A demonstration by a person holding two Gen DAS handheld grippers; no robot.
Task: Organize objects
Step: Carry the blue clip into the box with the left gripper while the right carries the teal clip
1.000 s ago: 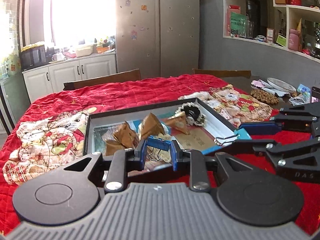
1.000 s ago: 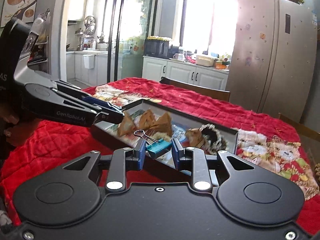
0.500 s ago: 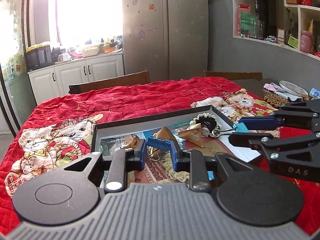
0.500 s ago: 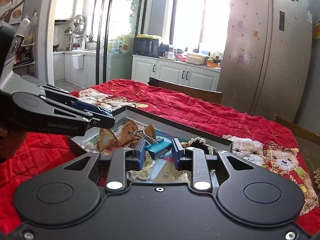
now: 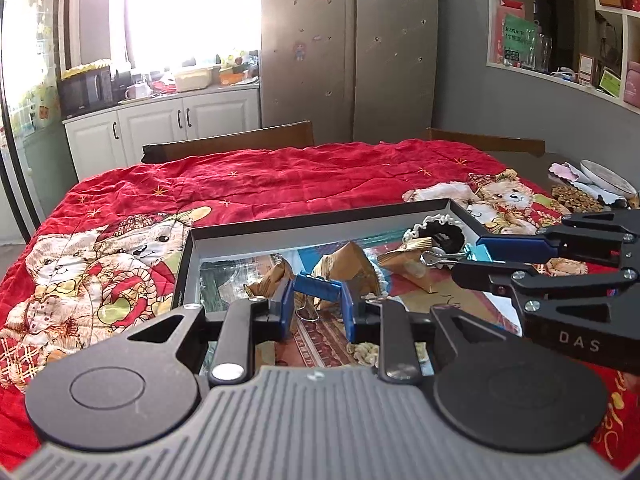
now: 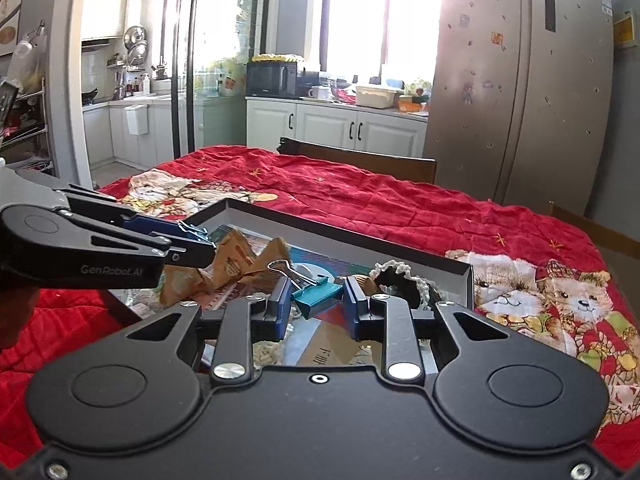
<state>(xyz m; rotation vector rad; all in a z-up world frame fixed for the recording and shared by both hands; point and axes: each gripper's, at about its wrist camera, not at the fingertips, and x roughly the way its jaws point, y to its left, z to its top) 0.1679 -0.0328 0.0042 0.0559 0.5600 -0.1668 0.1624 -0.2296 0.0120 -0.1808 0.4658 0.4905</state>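
My left gripper (image 5: 317, 305) is shut on a blue binder clip (image 5: 318, 287), its wire handles hanging down. My right gripper (image 6: 318, 299) is shut on a teal binder clip (image 6: 318, 294) with silver handles pointing up and left. Both hover over the near part of a shallow black tray (image 5: 320, 222) on the red quilt. Inside the tray lie several brown paper-wrapped pieces (image 5: 352, 264) and a black lace-trimmed item (image 5: 444, 236). In the left wrist view the right gripper (image 5: 466, 258) enters from the right; in the right wrist view the left gripper (image 6: 196, 244) enters from the left.
A red quilt with teddy bear prints (image 5: 280, 180) covers the table. Wooden chair backs (image 5: 228, 146) stand at the far edge. A plate and a woven mat (image 5: 576, 196) sit at the table's right end. A fridge and kitchen cabinets lie beyond.
Both grippers have moved forward over the tray, still holding their clips. The tray's contents now sit closer under the fingers, and the view has shifted towards the tray's far rim.
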